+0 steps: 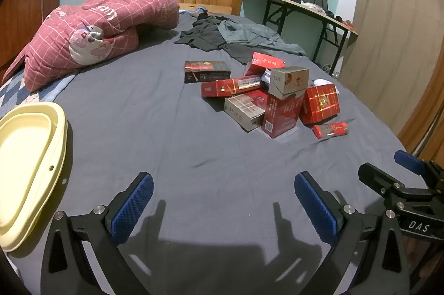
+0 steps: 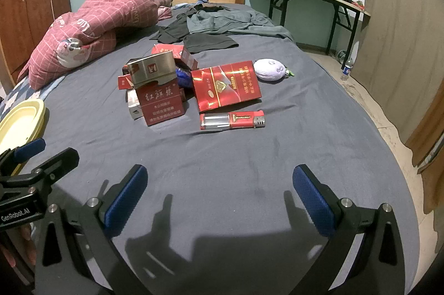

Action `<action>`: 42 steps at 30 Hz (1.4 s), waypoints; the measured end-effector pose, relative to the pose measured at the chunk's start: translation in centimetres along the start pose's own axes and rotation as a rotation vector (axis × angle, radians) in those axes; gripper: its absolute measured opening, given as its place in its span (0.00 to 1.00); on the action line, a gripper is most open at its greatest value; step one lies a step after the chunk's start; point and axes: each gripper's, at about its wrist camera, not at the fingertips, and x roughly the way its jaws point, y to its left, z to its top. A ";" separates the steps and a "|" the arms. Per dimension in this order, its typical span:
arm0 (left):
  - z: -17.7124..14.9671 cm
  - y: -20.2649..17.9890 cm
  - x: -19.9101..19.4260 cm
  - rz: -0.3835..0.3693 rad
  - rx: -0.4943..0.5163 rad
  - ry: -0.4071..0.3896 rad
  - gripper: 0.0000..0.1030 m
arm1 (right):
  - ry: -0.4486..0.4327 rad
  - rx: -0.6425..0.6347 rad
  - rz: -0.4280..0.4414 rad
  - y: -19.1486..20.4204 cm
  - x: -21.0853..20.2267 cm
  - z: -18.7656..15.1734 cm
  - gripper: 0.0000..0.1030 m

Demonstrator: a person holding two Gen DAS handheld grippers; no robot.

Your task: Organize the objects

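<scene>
1. Cream tray point(image 1: 33, 170) at the left edge of the bed, on the grey sheet point(image 1: 155, 128). Shallow, with a raised rim; nothing shows inside it. In the right wrist view only a slice of it appears at far left.
2. Pile of cigarette packs point(image 1: 263, 95) mid-bed, mostly red, jumbled and overlapping. One dark pack point(image 1: 206, 71) lies flat at the pile's far left, touching it or just beside it. A silver-grey pack point(image 1: 288, 81) sits tilted on top of an upright red pack point(image 1: 281, 114). Another silver pack point(image 1: 243, 111) lies flat at the front.
3. Wide flat red pack point(image 2: 226, 89) leans at the right of the pile.
4. Red lighter point(image 2: 231, 120) lies flat on the sheet, just in front of that wide pack, apart from it.
5. Small white plush toy point(image 2: 270, 69) beyond the wide pack, to its right.
6. Left gripper point(image 1: 223, 203): jaws spread wide, nothing between them, over bare sheet. Pile lies ahead and right; tray just to its left.
7. Right gripper point(image 2: 219, 196): jaws spread wide, empty. Lighter straight ahead, pile ahead-left, all well clear of the fingertips.
8. Pink checked quilt point(image 1: 105, 22) and dark clothes point(image 1: 222, 36) lie toward the headboard.
</scene>
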 end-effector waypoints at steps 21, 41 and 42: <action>3.3 0.8 0.8 -0.050 0.054 -0.009 1.00 | -0.050 0.015 -0.009 -2.2 -0.8 1.9 1.00; 7.8 -3.6 11.2 -0.186 0.120 -0.036 1.00 | 0.033 -0.111 0.050 -3.9 7.2 4.3 1.00; 8.0 -3.6 11.4 -0.188 0.121 -0.042 1.00 | 0.038 -0.120 0.045 -3.7 7.6 4.4 1.00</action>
